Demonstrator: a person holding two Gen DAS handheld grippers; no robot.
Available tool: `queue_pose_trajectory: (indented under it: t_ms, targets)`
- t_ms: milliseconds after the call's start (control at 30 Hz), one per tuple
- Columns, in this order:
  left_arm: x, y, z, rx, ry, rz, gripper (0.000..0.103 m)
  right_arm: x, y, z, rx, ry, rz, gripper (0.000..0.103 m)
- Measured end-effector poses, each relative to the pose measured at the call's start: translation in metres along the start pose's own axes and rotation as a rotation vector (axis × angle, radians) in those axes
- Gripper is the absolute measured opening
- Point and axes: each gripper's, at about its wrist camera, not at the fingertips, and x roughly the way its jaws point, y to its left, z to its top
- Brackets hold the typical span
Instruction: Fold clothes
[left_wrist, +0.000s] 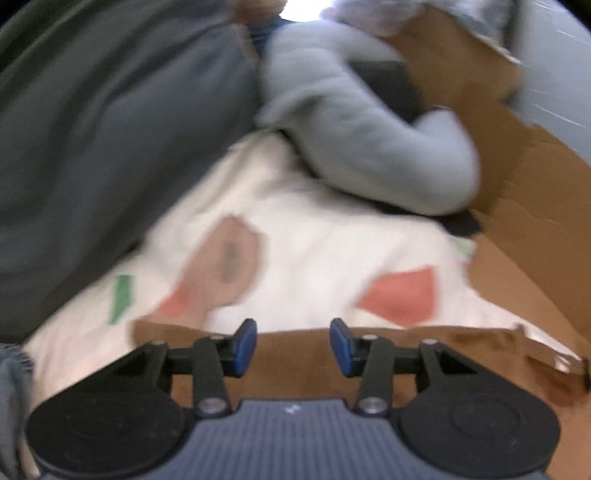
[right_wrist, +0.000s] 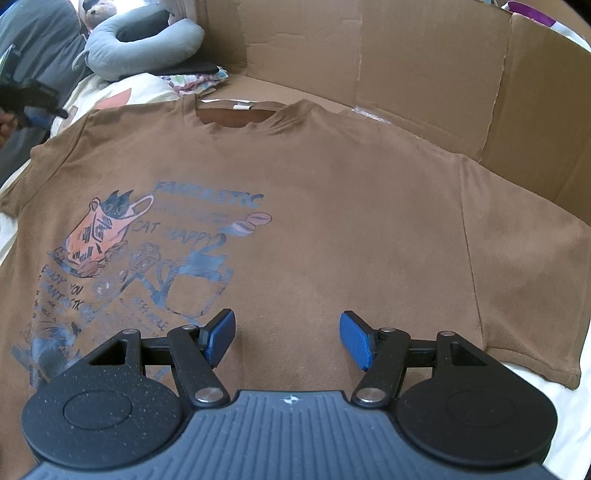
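Observation:
A brown T-shirt (right_wrist: 332, 206) with a blue and orange cat print lies spread flat, front up, collar at the far side. My right gripper (right_wrist: 288, 334) hovers over its lower middle, open, with nothing between the blue pads. The left gripper (right_wrist: 35, 107) shows small and dark at the far left, beside the shirt's left shoulder. In the blurred left wrist view my left gripper (left_wrist: 293, 341) is open and empty over a brown edge (left_wrist: 295, 369); blur hides whether that is shirt or cardboard.
A white sheet (left_wrist: 314, 243) with red and green patches lies beyond the left gripper. A grey U-shaped pillow (right_wrist: 144, 44) rests at the back left. Cardboard walls (right_wrist: 424, 66) stand behind and to the right. A person's grey clothing (left_wrist: 110, 147) fills the left.

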Motion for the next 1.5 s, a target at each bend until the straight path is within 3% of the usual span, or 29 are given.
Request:
queue_pose_trajectory:
  t_ms: [33, 100, 167, 400, 800, 1033, 1133, 1333, 1500]
  targets:
    - [0.0, -0.009, -0.001, 0.016, -0.002, -0.015, 0.043, 0.0, -0.001, 0.0, 0.002, 0.0, -0.001, 0.069]
    - [0.004, -0.026, -0.003, 0.051, 0.006, -0.047, 0.027, 0.0, -0.003, -0.001, 0.006, 0.001, -0.004, 0.069]
    - [0.009, -0.041, -0.005, 0.08, 0.021, -0.068, 0.017, 0.0, -0.005, -0.002, 0.009, 0.001, -0.005, 0.069]
    - [0.038, -0.059, -0.001, 0.084, 0.072, -0.037, 0.012, 0.003, -0.008, -0.005, 0.014, 0.005, -0.001, 0.069]
    - [0.06, -0.071, 0.011, 0.129, 0.103, 0.065, 0.013, 0.005, -0.013, -0.005, 0.017, 0.004, 0.004, 0.069]
    - [0.03, -0.059, 0.025, 0.056, 0.049, -0.028, 0.014, -0.002, -0.022, -0.005, 0.034, -0.012, -0.012, 0.069]
    - [0.027, -0.062, 0.024, 0.033, 0.068, -0.074, 0.014, -0.002, -0.026, -0.006, 0.038, -0.009, -0.021, 0.069]
    - [0.048, -0.081, 0.006, 0.084, 0.14, -0.029, 0.014, 0.001, -0.029, -0.008, 0.037, -0.002, -0.028, 0.069]
    - [0.062, -0.083, 0.006, 0.009, 0.149, -0.012, 0.028, 0.004, -0.029, -0.009, 0.031, 0.004, -0.025, 0.072]
